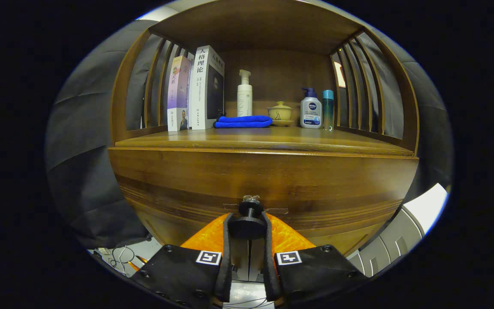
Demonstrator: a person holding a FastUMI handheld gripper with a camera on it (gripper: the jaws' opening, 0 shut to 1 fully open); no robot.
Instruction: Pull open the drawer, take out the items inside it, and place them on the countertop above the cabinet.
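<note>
Gripping one drawer knob (247, 225) between both fingers, tool (247, 223); countertop (264, 139): two books (195, 88); three bottles (311, 109)

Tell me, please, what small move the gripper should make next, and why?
Probably a straight pull back toward the holder. The gripper has both fingers pressed on the drawer knob, and the drawer front sits flush with the cabinet, so the drawer looks unopened.
</note>
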